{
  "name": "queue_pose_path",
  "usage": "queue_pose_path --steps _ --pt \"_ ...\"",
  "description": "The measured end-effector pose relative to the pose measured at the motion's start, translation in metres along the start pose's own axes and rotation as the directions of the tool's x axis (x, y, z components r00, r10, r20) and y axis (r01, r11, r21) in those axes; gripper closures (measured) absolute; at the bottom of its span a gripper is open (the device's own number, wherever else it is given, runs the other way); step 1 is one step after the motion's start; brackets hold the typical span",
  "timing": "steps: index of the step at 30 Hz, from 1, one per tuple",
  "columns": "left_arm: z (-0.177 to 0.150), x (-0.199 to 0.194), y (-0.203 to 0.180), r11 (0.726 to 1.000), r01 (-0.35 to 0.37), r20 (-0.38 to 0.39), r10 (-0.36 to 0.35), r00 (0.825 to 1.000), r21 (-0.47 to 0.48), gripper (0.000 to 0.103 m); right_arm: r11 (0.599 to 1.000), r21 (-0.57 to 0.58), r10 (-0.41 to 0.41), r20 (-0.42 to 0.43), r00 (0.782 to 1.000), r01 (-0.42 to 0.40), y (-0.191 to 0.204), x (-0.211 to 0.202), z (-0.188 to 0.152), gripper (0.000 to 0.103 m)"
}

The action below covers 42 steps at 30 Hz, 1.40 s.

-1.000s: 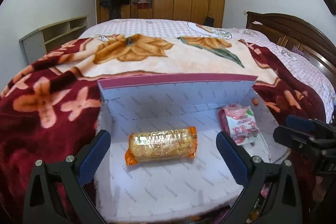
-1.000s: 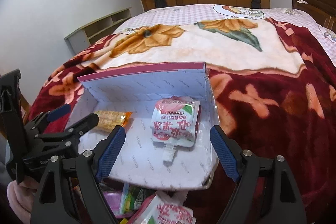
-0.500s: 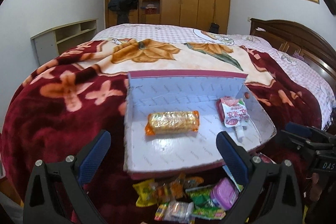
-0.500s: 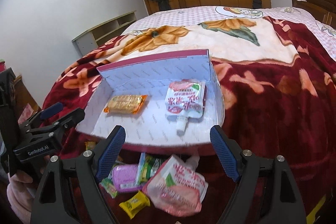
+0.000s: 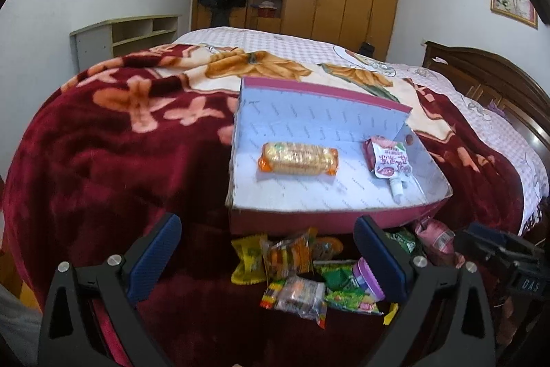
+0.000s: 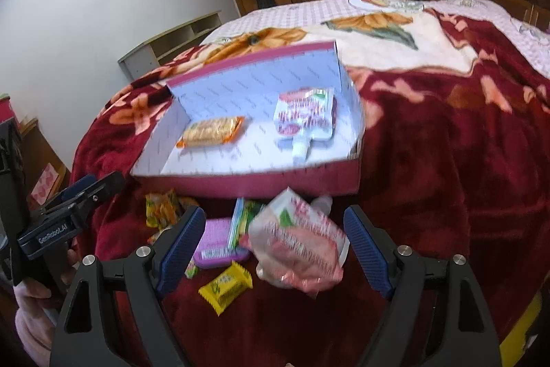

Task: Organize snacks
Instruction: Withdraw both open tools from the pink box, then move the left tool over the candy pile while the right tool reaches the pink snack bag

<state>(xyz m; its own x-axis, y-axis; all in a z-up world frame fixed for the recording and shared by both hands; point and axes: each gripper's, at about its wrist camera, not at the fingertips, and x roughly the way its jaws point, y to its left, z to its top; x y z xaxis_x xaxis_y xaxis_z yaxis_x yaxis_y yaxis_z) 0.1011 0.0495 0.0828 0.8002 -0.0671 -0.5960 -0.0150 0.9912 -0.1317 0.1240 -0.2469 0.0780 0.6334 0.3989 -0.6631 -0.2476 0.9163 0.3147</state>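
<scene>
Snacks (image 5: 309, 274) heaped loose on the bed's red blanket (image 5: 103, 160), just before the box (image 5: 309, 188) (biscuit pack (image 5: 297, 158) and pink pouch (image 5: 390, 160) already inside). Left gripper (image 5: 266, 258) and right gripper (image 6: 273, 245) both empty, fingers wide apart above the heap.
</scene>
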Motion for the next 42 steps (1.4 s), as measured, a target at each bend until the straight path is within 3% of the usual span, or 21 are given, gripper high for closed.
queue_pose_path --steps 13,21,27,29,42 --pt "-0.031 0.027 -0.015 1.0 0.003 -0.08 -0.001 0.997 0.019 0.001 0.999 0.002 -0.039 0.015 0.999 0.039 -0.005 0.009 -0.023 0.018" --pt "-0.038 0.046 -0.017 1.0 0.002 -0.108 -0.004 0.994 -0.019 0.019 0.997 0.001 -0.08 0.078 0.994 0.081 -0.008 0.014 -0.038 0.018" --pt "-0.04 0.058 -0.014 0.999 -0.041 -0.096 0.038 0.995 -0.033 0.021 0.997 0.022 -0.071 0.092 0.993 0.069 -0.013 0.02 -0.045 0.018" --pt "-0.041 0.063 -0.012 0.998 -0.046 -0.106 0.041 0.993 -0.043 0.031 0.998 0.026 -0.065 0.095 0.993 0.063 -0.014 0.02 -0.045 0.018" --pt "-0.044 0.074 -0.009 0.997 -0.063 -0.119 0.057 0.991 -0.046 0.034 0.998 0.021 -0.068 0.105 0.992 0.066 -0.013 0.024 -0.048 0.018"
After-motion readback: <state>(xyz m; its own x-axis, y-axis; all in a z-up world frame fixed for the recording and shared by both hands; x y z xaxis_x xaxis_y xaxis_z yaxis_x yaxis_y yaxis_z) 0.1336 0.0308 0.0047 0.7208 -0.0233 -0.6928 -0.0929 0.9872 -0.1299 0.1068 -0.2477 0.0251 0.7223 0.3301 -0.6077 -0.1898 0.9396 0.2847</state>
